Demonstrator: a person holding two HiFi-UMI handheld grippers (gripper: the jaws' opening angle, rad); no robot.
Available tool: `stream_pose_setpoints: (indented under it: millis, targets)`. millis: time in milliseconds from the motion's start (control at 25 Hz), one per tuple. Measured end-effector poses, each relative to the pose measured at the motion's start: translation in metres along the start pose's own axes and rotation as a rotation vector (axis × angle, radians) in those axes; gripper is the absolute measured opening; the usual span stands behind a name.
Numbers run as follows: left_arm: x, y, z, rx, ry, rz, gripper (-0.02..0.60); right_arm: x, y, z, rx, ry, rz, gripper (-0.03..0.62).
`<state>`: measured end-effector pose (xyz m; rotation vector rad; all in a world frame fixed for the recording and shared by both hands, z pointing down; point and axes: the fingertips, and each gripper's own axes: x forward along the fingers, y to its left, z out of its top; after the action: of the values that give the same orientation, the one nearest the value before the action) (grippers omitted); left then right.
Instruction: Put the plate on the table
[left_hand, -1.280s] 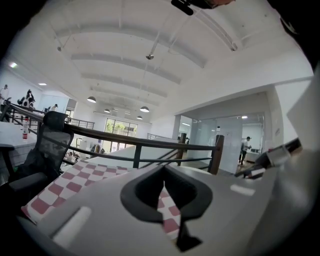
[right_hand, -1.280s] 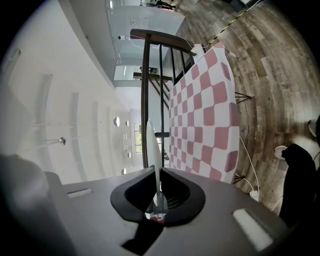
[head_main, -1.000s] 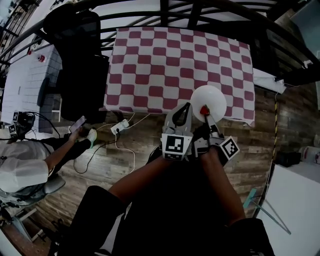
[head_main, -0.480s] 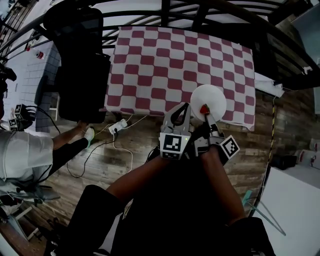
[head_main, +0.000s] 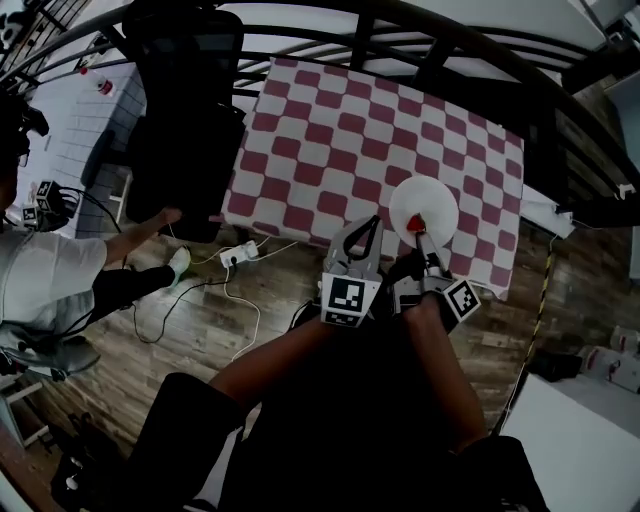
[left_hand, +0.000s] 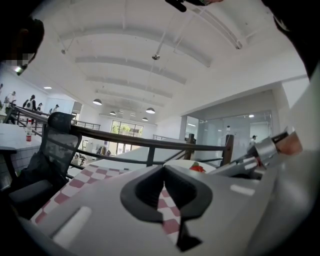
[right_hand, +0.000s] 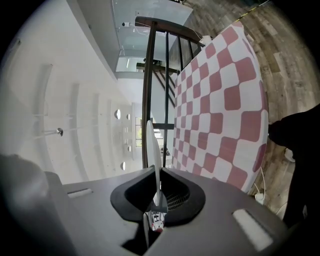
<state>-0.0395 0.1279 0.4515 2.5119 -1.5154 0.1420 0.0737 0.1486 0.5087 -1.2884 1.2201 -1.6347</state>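
The white plate hangs over the front right part of the table with the red-and-white checked cloth. My right gripper is shut on the plate's near rim. A small red thing shows on the plate by the jaws. In the right gripper view the plate stands edge-on between the jaws of the right gripper, with the table beyond. My left gripper hovers just left of the plate, shut and empty. The left gripper view shows the left gripper, the plate and the cloth.
A black office chair stands against the table's left side. A person sits at the far left with an arm stretched out. A power strip and cables lie on the wooden floor. A dark railing runs behind the table.
The head view has swung, so the table now lies tilted in it. The plate stays in the right gripper over the table's front right. The person at the left has stretched out an arm.
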Motion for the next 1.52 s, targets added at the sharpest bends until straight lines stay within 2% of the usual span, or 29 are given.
stream_pose_setpoints:
  millis: [280,520,880,1200,1360,1520]
  targets:
    - [0.026,0.016,0.000,0.002,0.024,0.046,0.009,0.035,-0.003,0.010,0.012,0.040,-0.025,0.018]
    - [0.061,0.014,0.001,-0.012,0.030,0.035,0.009,0.065,-0.011,0.038,0.024,0.036,-0.038,0.018]
    - [0.125,0.022,0.003,-0.028,0.009,0.057,0.009,0.123,-0.012,0.059,-0.005,0.135,-0.024,0.018]
    - [0.151,0.035,-0.001,0.003,0.046,0.129,0.009,0.151,-0.039,0.071,-0.021,0.197,-0.081,0.018]
    - [0.162,0.046,-0.011,0.006,0.080,0.166,0.009,0.170,-0.054,0.080,-0.067,0.226,-0.106,0.017]
    - [0.171,0.054,-0.022,0.004,0.129,0.185,0.008,0.190,-0.061,0.082,-0.084,0.260,-0.084,0.017]
